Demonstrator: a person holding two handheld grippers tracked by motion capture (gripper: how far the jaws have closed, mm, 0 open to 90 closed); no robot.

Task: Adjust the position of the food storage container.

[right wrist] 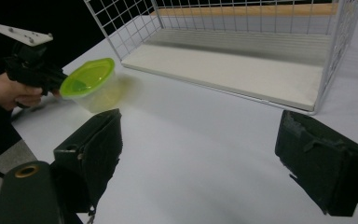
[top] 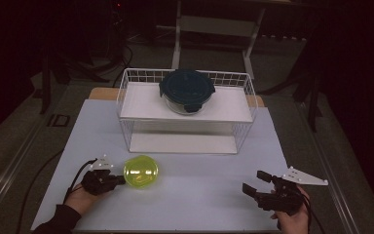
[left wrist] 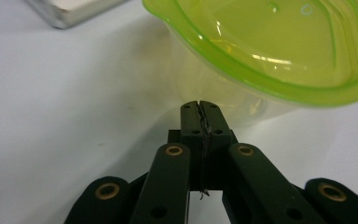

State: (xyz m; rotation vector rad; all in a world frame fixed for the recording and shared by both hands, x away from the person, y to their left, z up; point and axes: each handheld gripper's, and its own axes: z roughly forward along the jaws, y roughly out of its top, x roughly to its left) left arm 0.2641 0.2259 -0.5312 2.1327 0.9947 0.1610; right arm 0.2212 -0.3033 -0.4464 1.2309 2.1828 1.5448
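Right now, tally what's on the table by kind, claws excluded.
Lidded containers: 2, the green-lidded tub on the table and the dark-lidded glass bowl on the rack's top shelf.
Wire racks: 1, the white rack.
Total: 3.

The room is dim, its far side almost black — light falls mainly on the white desk (top: 185, 195), whose wooden edge shows at the back corners. Grey floor (top: 9, 146) surrounds the desk, with a pale strip running along the left and a small dark floor plate (top: 58, 120) beside it. Behind the desk stands a pale metal frame (top: 214, 29) on two legs. Dark stand legs (top: 53, 68) rise at the left, others at the right — cables trail across the floor near them.
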